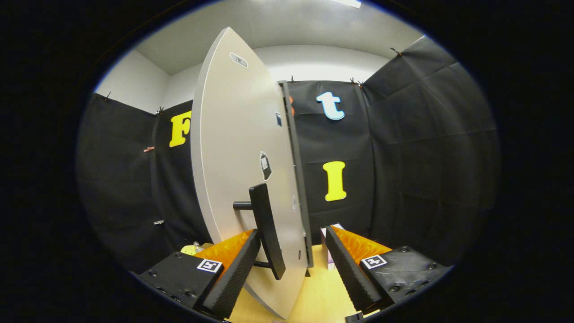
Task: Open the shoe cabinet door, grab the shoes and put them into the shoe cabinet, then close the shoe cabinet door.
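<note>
The shoe cabinet door (pixel 237 148) is a tall pale panel, swung partly out and seen nearly edge-on just ahead of me. Its dark bar handle (pixel 267 231) stands off the door face on two short posts. My gripper (pixel 291 251) is open, its two fingers apart, with the handle and the door's lower edge between them. The left finger (pixel 233 273) lies close beside the handle; I cannot tell whether it touches. The right finger (pixel 350 269) stands clear of the door. The dark edge of the cabinet body (pixel 298 179) runs just behind the door.
A light wooden floor (pixel 314 296) shows under the fingers. A small pale box (pixel 329 258) sits on it beyond the right finger. A yellowish object (pixel 190 249) lies behind the left finger. Black cloth walls close the booth on all sides.
</note>
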### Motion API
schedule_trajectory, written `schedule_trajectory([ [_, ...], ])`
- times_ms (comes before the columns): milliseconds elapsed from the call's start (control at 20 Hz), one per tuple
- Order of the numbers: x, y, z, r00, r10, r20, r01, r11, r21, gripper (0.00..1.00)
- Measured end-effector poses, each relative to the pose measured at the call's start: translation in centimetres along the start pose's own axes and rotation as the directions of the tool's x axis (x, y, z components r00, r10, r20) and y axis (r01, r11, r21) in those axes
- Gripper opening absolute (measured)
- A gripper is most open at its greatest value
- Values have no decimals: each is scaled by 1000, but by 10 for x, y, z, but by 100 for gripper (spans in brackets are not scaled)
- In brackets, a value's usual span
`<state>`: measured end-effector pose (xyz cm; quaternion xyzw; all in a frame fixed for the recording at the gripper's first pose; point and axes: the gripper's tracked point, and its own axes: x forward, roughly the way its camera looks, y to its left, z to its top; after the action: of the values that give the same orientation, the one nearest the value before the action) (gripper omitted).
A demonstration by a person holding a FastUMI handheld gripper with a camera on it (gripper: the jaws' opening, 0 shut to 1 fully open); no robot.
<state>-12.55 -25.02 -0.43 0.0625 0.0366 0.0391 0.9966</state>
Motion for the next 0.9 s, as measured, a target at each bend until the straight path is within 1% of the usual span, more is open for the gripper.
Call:
schedule_trajectory([
  [300,34,77,-17,999,39,-5,-39,999,19,97],
  [450,64,117,-27,998,66,-12,-66,998,12,97],
  [700,120,193,-54,988,138,-77,-138,990,-4,97],
  [800,129,212,-56,985,150,-83,-152,988,-13,97],
  [900,130,228,-54,985,161,-57,-162,987,-20,97],
])
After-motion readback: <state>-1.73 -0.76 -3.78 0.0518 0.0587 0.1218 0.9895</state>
